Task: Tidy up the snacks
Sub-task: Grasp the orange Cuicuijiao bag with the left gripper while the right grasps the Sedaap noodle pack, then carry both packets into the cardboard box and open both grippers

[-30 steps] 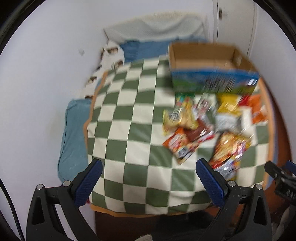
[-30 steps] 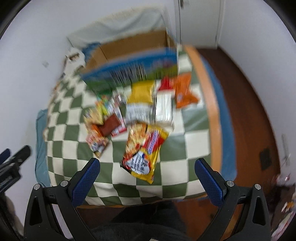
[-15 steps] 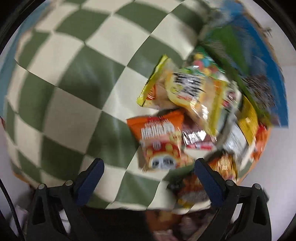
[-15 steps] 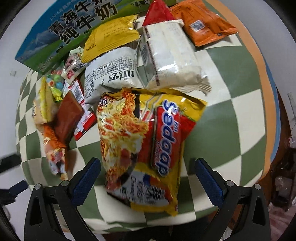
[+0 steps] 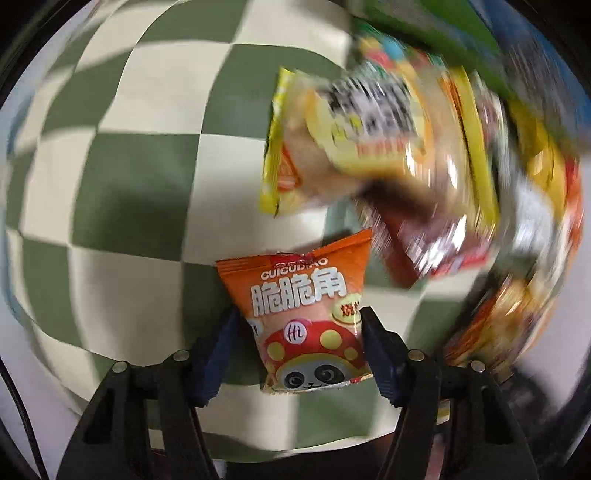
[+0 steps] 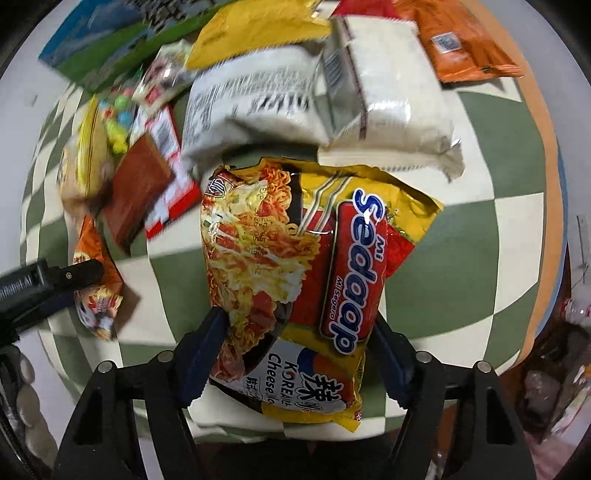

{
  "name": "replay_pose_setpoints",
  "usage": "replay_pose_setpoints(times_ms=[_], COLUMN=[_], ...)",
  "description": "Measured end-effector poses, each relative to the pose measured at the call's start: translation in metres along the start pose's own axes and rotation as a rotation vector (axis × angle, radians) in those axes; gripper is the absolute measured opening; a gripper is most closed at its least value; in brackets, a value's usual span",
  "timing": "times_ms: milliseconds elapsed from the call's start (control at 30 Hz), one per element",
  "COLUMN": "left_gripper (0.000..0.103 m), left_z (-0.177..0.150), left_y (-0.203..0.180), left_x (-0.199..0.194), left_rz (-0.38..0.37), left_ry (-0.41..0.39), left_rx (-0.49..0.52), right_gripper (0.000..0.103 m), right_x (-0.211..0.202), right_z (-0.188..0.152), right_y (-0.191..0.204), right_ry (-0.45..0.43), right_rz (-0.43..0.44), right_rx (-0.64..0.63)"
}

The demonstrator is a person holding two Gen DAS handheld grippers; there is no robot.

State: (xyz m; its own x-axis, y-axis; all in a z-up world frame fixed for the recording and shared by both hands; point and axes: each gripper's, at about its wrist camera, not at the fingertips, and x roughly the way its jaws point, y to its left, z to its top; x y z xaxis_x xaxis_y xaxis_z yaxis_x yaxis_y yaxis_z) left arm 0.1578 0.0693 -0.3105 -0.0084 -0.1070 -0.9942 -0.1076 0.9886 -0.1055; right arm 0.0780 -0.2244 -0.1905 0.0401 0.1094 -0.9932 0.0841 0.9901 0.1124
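My left gripper [image 5: 299, 317] is shut on a small orange snack bag with a panda [image 5: 306, 314], its blue pads pressing both sides. My right gripper [image 6: 299, 325] is shut on a yellow and red Sedaap noodle packet [image 6: 314, 266]. Both packs sit over a green and cream checked cloth [image 6: 480, 229]. The left gripper [image 6: 40, 291] and its orange bag [image 6: 98, 291] also show at the left edge of the right wrist view.
A pile of snacks lies beyond: a yellow bread pack [image 5: 343, 140], a brown bar [image 6: 140, 188], white packs [image 6: 391, 96], a yellow bag [image 6: 255, 33], an orange pouch [image 6: 461, 40]. A blue and green carton [image 6: 110, 44] stands at the back.
Both grippers came down from high above the bed to the snacks. Both went from wide open to closed, the left on the orange bag, the right on the noodle packet.
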Motion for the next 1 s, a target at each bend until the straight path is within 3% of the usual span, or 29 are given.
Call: replay_pose_setpoints(times_ms=[100,200,400,500,600,733,1000], left_gripper=[0.065,0.065,0.067,0.065,0.05,0.047,0.045], left_z=[-0.012,-0.017,-0.031,-0.036,-0.04,-0.057,-0.107], left_y=[0.001,0.012,0.023,0.024,0.006,0.0,-0.009], left_x=[0.013,0.037,0.062,0.061,0.055,0.054,0.041], left_rz=[0.017,-0.018,-0.038,-0.03,0.003,0.002,-0.001], left_ry=[0.038,0.075,0.042,0.028,0.005,-0.018,-0.054], left_rx=[0.051,-0.019,-0.106,-0.089,-0.066,-0.038,0.008], right_gripper=[0.077,0.086,0.095,0.095,0.093,0.088,0.088], right_x=[0.014,0.027,0.055,0.066,0.082,0.102,0.093], right_z=[-0.004,-0.005,-0.002,0.007,0.012,0.009,-0.017], right_y=[0.005,0.006,0.006,0.014,0.028,0.053,0.06], right_ry=[0.031,0.024,0.041,0.046,0.04,0.009,-0.056], right_rz=[-0.005,0.001,0.01,-0.016,-0.065,-0.102,-0.076], right_rx=[-0.036,-0.021,0.026,0.047,0.048,0.025,-0.032])
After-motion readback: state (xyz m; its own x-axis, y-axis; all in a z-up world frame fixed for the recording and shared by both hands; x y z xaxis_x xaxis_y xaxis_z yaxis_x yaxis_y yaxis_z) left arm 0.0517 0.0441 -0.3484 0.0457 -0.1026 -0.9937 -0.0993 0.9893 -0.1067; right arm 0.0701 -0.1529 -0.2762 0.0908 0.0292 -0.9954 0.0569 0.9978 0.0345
